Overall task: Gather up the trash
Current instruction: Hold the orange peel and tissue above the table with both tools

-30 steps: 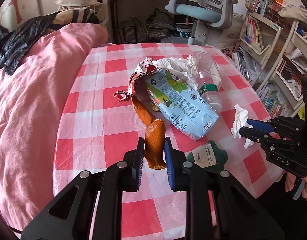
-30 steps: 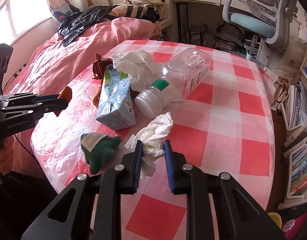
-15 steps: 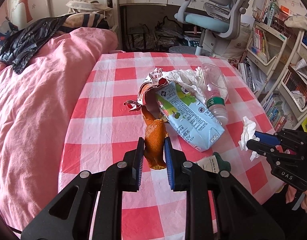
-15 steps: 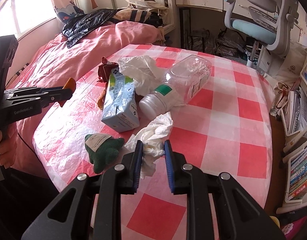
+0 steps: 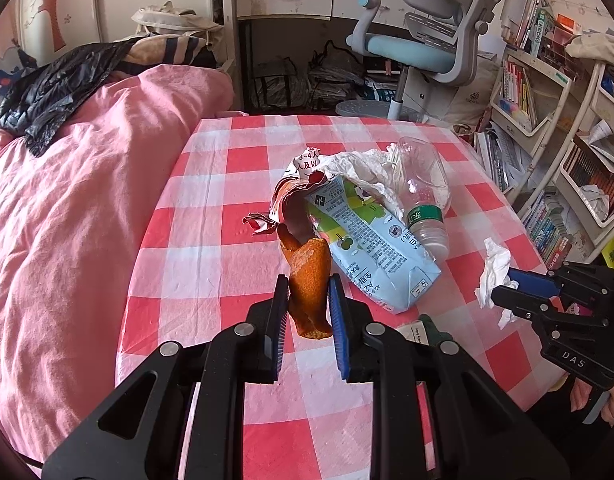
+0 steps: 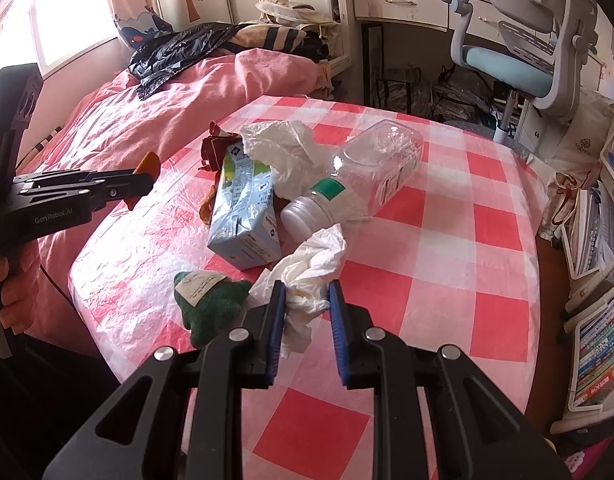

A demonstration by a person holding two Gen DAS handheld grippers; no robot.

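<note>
My left gripper (image 5: 307,300) is shut on a strip of orange peel (image 5: 309,284), lifted above the red-checked table (image 5: 211,184). My right gripper (image 6: 307,304) is shut on a crumpled white tissue (image 6: 311,268), held just over the cloth. From the right wrist view the left gripper (image 6: 143,186) shows at the left with the orange peel (image 6: 147,162) sticking out. In the left wrist view the right gripper (image 5: 503,284) holds the tissue (image 5: 493,272) at the right. A blue milk carton (image 5: 371,244), a clear plastic bottle (image 6: 367,176), a larger tissue (image 6: 283,144) and a torn wrapper (image 5: 303,168) lie mid-table.
A green knitted toy with a paper tag (image 6: 211,304) lies near the table's front edge. A bed with a pink duvet (image 5: 75,200) and a black bag (image 5: 55,92) borders the left side. An office chair (image 5: 423,48) and bookshelves (image 5: 547,120) stand beyond and to the right.
The left wrist view has tilted up and drawn back slightly from the table, peel still gripped. The right gripper keeps its place with the tissue.
</note>
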